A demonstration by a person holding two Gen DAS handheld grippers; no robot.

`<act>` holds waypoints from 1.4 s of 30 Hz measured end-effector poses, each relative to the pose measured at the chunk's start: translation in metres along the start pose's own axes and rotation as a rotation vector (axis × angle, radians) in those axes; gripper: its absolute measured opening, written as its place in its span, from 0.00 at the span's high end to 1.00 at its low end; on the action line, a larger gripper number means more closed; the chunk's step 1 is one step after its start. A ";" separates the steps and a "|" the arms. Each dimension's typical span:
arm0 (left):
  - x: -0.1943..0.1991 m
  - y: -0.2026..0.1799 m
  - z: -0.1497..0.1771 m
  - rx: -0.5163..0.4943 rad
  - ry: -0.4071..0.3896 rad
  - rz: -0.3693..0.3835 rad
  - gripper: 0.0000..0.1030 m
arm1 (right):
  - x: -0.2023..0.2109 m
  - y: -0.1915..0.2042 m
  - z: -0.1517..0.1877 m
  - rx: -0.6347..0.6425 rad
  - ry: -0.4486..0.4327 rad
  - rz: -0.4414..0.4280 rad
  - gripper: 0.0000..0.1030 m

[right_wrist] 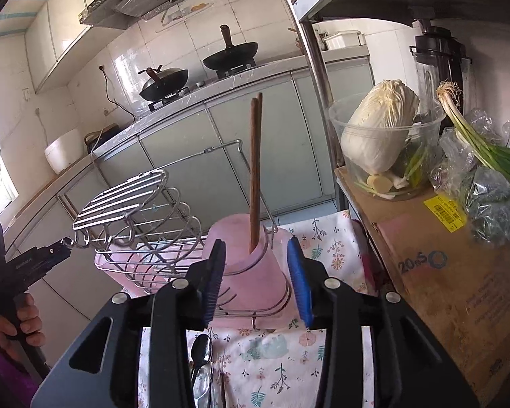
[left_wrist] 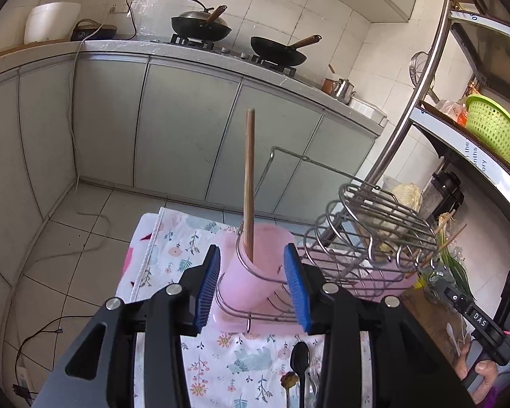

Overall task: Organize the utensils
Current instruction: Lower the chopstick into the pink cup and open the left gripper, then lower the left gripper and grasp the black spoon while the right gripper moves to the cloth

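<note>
Here the landmark is the pink cup point(left_wrist: 255, 268), seated in the wire ring at the end of a steel dish rack point(left_wrist: 363, 234) on a floral cloth point(left_wrist: 227, 363). A pair of wooden chopsticks point(left_wrist: 249, 183) stands nearly upright inside the cup, tips down, tops well above its rim — in the right wrist view both sticks point(right_wrist: 255, 166) show side by side.

Left gripper point(left_wrist: 253, 285): jaws apart, blue pads either side of the cup without pressing on it; nothing held. The chopsticks rise just beyond and above the gap between the pads.

Right gripper point(right_wrist: 258, 280): jaws likewise apart, straddling the cup point(right_wrist: 251, 265) from the near side, no contact visible — empty. Chopsticks directly ahead of it, inside the cup.

Nearer than the cup, on the cloth, lie more utensils: a black spoon point(left_wrist: 300, 357) and a metal spoon point(right_wrist: 200, 346), partly hidden under the gripper bodies.

Right of the cup, a cardboard box point(right_wrist: 435, 272) carries a clear bowl with a cabbage point(right_wrist: 380, 129) and green onions point(right_wrist: 476, 136).
</note>
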State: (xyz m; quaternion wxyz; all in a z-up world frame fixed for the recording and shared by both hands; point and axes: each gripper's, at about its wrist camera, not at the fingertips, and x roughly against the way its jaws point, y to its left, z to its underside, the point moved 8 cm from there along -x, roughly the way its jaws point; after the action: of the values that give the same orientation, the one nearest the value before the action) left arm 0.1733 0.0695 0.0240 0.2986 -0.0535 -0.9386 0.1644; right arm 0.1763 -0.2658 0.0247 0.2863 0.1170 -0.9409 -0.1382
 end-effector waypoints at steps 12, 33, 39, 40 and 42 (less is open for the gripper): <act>-0.002 -0.026 0.087 -0.022 0.127 0.088 0.63 | -0.005 0.013 0.073 0.032 0.137 -0.003 0.63; -0.029 -0.046 0.170 -0.111 0.339 0.119 0.70 | -0.016 0.017 0.152 0.054 0.312 -0.009 0.63; -0.058 -0.058 0.181 -0.115 0.426 0.143 0.76 | -0.020 0.011 0.160 0.000 0.346 -0.048 0.63; -0.063 -0.059 0.183 -0.118 0.442 0.142 0.79 | -0.020 0.010 0.161 -0.009 0.348 -0.055 0.63; -0.075 -0.062 0.186 -0.121 0.471 0.137 0.82 | -0.020 0.007 0.161 -0.018 0.348 -0.060 0.63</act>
State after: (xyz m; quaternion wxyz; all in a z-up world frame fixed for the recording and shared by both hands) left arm 0.1266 -0.0549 -0.1384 0.4936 -0.1716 -0.8453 0.1109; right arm 0.0994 -0.2220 -0.1119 0.4417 0.1646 -0.8719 -0.1330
